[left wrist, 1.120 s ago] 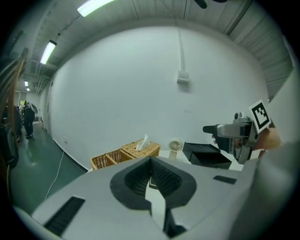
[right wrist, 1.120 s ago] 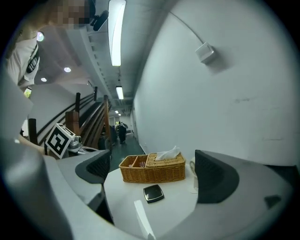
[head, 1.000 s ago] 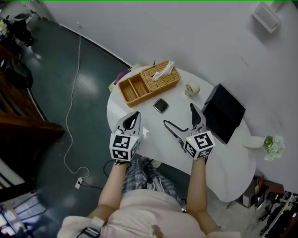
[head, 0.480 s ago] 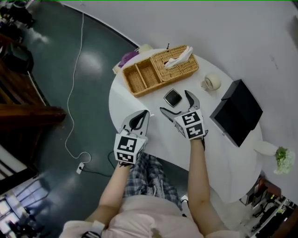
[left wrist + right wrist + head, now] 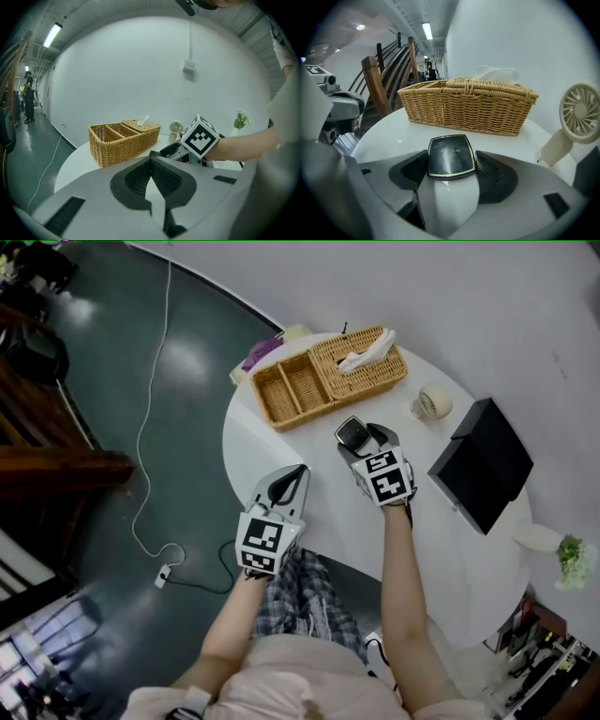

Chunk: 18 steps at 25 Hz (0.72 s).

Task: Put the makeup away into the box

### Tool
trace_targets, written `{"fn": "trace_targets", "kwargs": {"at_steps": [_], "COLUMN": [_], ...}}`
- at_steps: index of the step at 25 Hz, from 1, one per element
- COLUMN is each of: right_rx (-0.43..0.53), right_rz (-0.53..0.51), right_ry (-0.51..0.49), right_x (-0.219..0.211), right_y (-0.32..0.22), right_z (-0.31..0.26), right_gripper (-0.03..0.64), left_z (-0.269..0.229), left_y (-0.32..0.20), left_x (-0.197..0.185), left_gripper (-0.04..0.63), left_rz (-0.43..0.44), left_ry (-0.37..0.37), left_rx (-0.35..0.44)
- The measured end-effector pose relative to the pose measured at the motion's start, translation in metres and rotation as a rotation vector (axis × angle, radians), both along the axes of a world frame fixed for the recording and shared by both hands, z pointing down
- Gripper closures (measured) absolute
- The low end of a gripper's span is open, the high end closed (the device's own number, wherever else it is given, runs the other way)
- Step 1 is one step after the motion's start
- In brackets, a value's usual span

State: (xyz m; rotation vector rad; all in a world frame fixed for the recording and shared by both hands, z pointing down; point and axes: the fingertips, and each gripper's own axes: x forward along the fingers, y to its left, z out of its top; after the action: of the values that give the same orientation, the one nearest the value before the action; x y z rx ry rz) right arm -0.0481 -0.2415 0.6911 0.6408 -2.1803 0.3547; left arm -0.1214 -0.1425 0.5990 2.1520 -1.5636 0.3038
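A black square makeup compact [image 5: 350,431] [image 5: 451,157] lies on the round white table [image 5: 272,442], just in front of the wicker basket [image 5: 328,376] [image 5: 468,105]. My right gripper [image 5: 361,435] [image 5: 451,165] points down at it. Its jaws have just been closing, and the pads now sit against both sides of the compact. My left gripper [image 5: 296,472] [image 5: 151,161] hovers at the table's near left edge, shut and holding nothing. The left gripper view shows the basket [image 5: 122,140] with its two open compartments, and the right gripper's marker cube [image 5: 200,136] beside it.
A tissue [image 5: 366,352] sticks out of the basket's lidded part. A small cream fan [image 5: 431,404] [image 5: 579,117] stands right of the basket, a black case [image 5: 480,465] further right, and white flowers [image 5: 572,563] at the far right edge. A cable [image 5: 150,474] trails across the floor.
My right gripper has dropped down and forward onto the compact, and its wide jaws have closed around it. The left gripper has sunk a little near the table edge.
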Motion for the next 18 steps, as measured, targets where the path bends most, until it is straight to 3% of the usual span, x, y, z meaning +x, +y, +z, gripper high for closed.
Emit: {"fn": "trace_targets", "kwargs": {"at_steps": [10,18], "right_rx": [0.080,0.156], "right_rz": [0.065,0.138], "right_ry": [-0.090,-0.103], "right_x": [0.008,0.057], "right_y": [-0.003,0.002], "right_z": [-0.048,-0.105], "right_gripper": [0.285,0.285], "left_z": [-0.013,-0.048], "left_y": [0.000,-0.021], "left_x": [0.005,0.055], "left_gripper": [0.569,0.571], "left_rz": [0.022,0.142], "left_ry": [-0.012,-0.020], "left_rx": [0.020,0.079]}}
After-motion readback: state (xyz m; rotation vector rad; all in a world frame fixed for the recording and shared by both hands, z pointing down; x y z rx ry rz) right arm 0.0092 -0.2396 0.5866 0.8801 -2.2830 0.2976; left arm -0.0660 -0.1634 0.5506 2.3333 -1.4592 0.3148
